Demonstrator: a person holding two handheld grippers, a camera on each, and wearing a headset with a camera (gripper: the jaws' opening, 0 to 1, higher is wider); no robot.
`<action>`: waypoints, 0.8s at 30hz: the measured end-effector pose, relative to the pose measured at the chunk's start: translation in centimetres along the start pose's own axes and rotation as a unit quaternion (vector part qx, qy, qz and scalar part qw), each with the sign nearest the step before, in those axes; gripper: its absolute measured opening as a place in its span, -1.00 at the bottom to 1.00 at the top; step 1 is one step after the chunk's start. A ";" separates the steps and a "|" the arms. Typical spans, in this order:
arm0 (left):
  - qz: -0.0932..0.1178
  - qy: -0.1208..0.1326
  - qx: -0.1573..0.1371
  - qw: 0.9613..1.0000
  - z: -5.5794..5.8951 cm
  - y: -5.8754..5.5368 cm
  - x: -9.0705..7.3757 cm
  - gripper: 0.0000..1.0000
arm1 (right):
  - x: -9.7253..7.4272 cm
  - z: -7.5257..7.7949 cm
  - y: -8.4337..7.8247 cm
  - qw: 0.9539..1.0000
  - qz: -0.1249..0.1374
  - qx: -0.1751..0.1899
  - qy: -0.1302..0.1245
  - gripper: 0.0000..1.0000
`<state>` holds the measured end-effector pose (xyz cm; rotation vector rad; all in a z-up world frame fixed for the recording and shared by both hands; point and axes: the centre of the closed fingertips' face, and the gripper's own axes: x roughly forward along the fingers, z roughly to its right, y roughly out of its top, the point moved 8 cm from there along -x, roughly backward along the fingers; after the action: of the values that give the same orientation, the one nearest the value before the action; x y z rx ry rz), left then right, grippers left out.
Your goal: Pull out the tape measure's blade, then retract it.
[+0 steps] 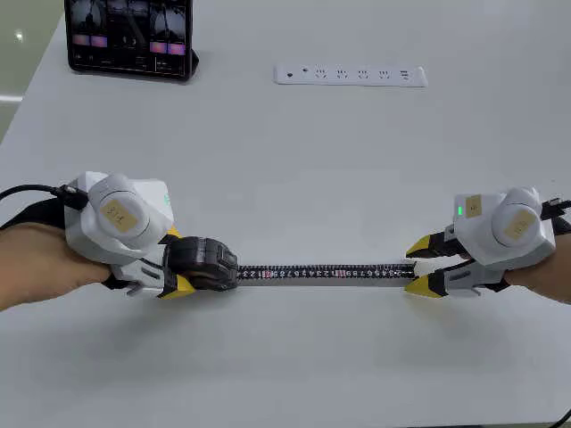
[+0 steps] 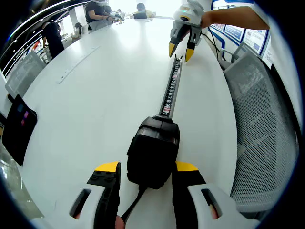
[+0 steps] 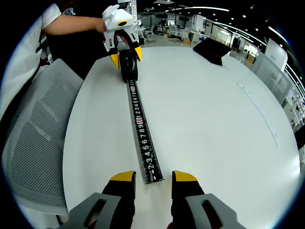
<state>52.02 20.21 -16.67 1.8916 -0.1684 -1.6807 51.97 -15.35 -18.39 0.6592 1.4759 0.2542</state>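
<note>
1. Head view, left side: the left hand-held gripper (image 1: 183, 260) is clamped on the black rounded plastic tape measure case (image 1: 203, 263), which rests on the white surface (image 1: 294, 160). Risk: the case is rounded, so a slack hold would likely let it twist or slide out when the spring pulls.
2. Centre: the dark metal blade with white numerals (image 1: 326, 271) lies flat on the surface, drawn out from the case toward the right. Risk: whether a lock is set cannot be told. With no lock and no guiding hold, the blade may snap back, whip sideways or kink.
3. Right side: the right hand-held gripper (image 1: 419, 266) stands with its jaws spread wide. The blade tip lies between them and appears to touch neither. Risk: closing off-centre would probably miss the narrow tip or push it aside, leaving the retraction uncontrolled.
</note>
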 end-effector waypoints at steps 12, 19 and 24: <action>0.035 0.015 -0.044 0.998 0.1 0.0 -0.7 -0.10 | -0.3 -0.4 -0.3 0.999 0.031 0.036 -0.015 -0.35; 0.054 0.024 -0.055 0.997 0.2 0.1 -1.0 -0.05 | -0.9 -0.6 -0.1 0.997 0.049 0.049 -0.028 -0.31; 0.086 0.041 -0.079 0.992 0.3 0.2 -2.0 0.02 | -1.1 -1.2 0.1 0.995 0.060 0.064 -0.037 -0.23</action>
<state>51.39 20.88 -14.91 1.7721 -0.1565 -1.4567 50.74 -15.56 -17.40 0.8541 1.3906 0.2265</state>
